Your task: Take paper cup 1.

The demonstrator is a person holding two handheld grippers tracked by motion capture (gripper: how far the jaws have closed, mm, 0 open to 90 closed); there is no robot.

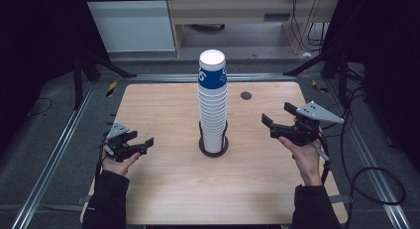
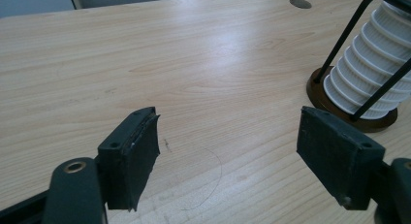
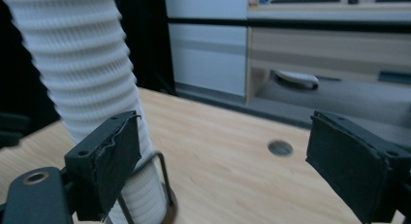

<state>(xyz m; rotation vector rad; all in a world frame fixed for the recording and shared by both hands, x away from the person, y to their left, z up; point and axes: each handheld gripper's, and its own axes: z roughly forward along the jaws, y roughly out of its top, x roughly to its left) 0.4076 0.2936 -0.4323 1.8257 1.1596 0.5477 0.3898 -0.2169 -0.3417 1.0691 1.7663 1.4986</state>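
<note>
White ribbed cup stack (image 1: 213, 107), blue-banded cup on top, stands upright in a black wire holder (image 1: 213, 144) mid-surface (image 1: 163, 184). Untouched, so nothing looks started. Left gripper (image 1: 130, 145) low beside it, right gripper (image 1: 280, 125) raised higher; both aimed at the stack, fingers apart, empty, well clear.

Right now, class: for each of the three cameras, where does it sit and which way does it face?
High view: above the person's side, looking forward and down on the table; forearms, left gripper, right gripper.
Left gripper view: low over the tabletop, looking between its open jaws.
Right gripper view: facing the cup stack and shelving beyond.
Shared: the cup stack in its holder.
</note>
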